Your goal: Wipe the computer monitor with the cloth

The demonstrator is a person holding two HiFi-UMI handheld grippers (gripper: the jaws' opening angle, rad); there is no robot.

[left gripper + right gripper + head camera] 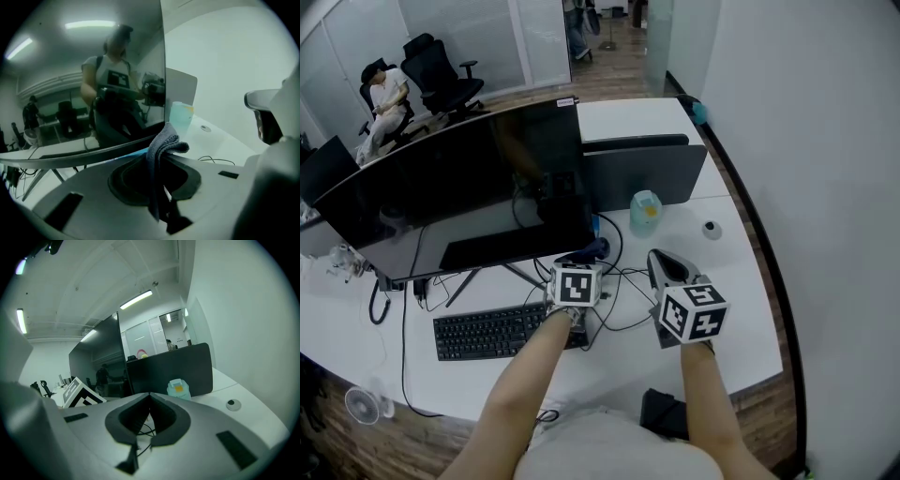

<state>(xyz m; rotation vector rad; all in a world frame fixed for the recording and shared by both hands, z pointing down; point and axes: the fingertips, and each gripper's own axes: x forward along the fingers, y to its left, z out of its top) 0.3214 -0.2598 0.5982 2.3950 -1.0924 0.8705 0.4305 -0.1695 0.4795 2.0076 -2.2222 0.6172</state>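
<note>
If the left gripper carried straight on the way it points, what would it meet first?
Most likely the monitor: the left gripper, shut on the cloth, points at the screen's lower right edge, close ahead. Whether the cloth already touches it is unclear.

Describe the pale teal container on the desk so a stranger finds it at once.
Start at the big curved monitor on the white desk. Right of it stands a dark panel; the container sits at its foot, pale teal with a yellow patch, unlike the flat round disc nearby.
</note>
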